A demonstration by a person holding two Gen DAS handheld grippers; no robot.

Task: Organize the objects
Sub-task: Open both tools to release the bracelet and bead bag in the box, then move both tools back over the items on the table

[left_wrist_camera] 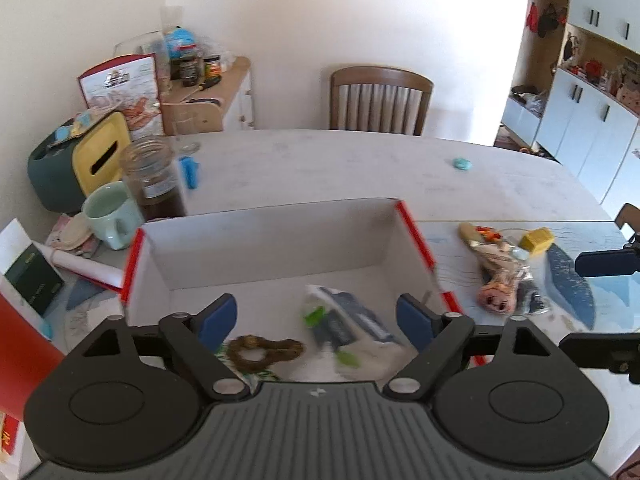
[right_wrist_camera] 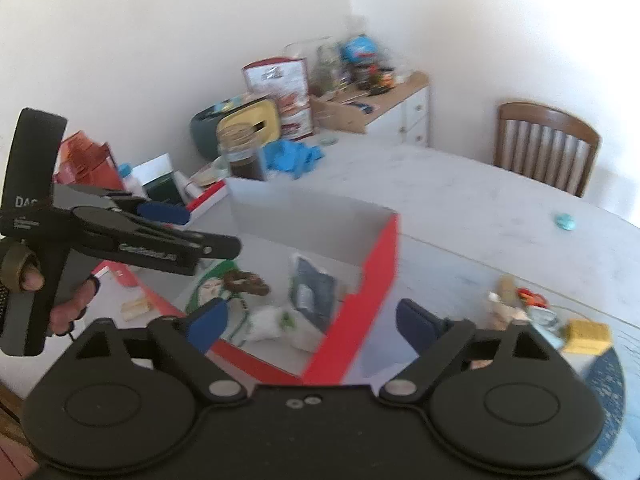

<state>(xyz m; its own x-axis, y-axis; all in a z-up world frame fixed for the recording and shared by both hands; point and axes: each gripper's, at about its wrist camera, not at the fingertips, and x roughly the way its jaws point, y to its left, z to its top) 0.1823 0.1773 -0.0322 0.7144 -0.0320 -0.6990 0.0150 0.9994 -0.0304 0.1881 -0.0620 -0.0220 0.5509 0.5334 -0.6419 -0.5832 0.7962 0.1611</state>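
Note:
A white cardboard box with red edges (left_wrist_camera: 280, 248) stands open on the table. Inside it lie a blue and white packet (left_wrist_camera: 348, 320) and a brown ring-shaped chew (left_wrist_camera: 264, 350). My left gripper (left_wrist_camera: 316, 320) hangs open above the box's near side with nothing between its blue pads. My right gripper (right_wrist_camera: 312, 322) is open too, over the box's (right_wrist_camera: 376, 264) red corner, and empty. The left gripper (right_wrist_camera: 200, 230), held in a hand, shows over the box in the right wrist view. Right of the box lie a pink doll-faced toy (left_wrist_camera: 498, 292) and a yellow block (left_wrist_camera: 538, 240).
A dark glass jar (left_wrist_camera: 154, 176), a mint mug (left_wrist_camera: 110, 214) and a teal bin with a yellow lid (left_wrist_camera: 80, 164) crowd the table's left end. A small teal thing (left_wrist_camera: 462, 163) lies alone farther out. A wooden chair (left_wrist_camera: 380, 96) stands behind the table.

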